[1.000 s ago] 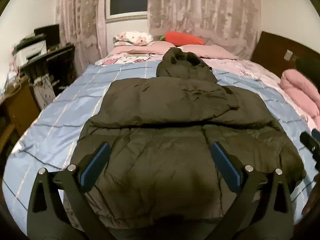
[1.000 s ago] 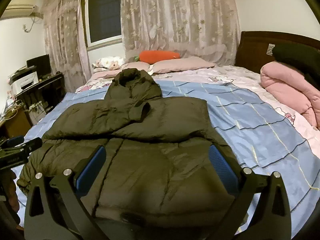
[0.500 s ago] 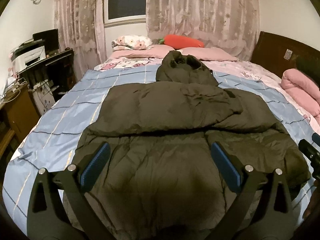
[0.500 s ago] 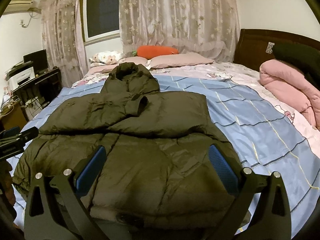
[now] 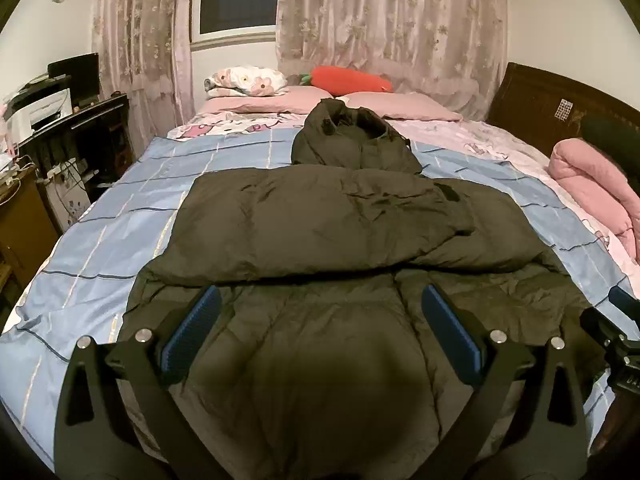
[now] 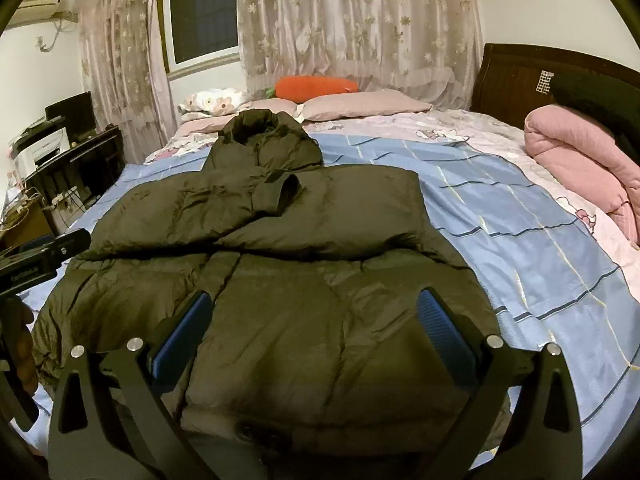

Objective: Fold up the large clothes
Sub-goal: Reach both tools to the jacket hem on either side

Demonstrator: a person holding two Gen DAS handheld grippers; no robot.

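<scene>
A dark olive puffer jacket [image 5: 320, 240] lies flat on the bed, hood [image 5: 348, 140] toward the pillows, both sleeves folded across the chest. It also shows in the right wrist view [image 6: 280, 272], with a sleeve cuff [image 6: 286, 192] on top. My left gripper [image 5: 320, 328] is open and empty, above the jacket's lower left part. My right gripper [image 6: 316, 332] is open and empty, above the jacket's lower right part near the hem. Each gripper shows at the edge of the other's view: the right one [image 5: 612, 332], the left one [image 6: 44, 256].
The bed has a blue checked sheet [image 5: 120, 220]. Pink pillows [image 5: 400, 104] and a red carrot cushion [image 5: 348, 80] lie at the head. A rolled pink quilt [image 6: 580, 160] lies at the right. A dark desk with clutter [image 5: 60, 120] stands on the left.
Both grippers have moved slightly higher and forward over the jacket; the views show a little more of the bed. The jacket has not moved. Both grippers stay open.
</scene>
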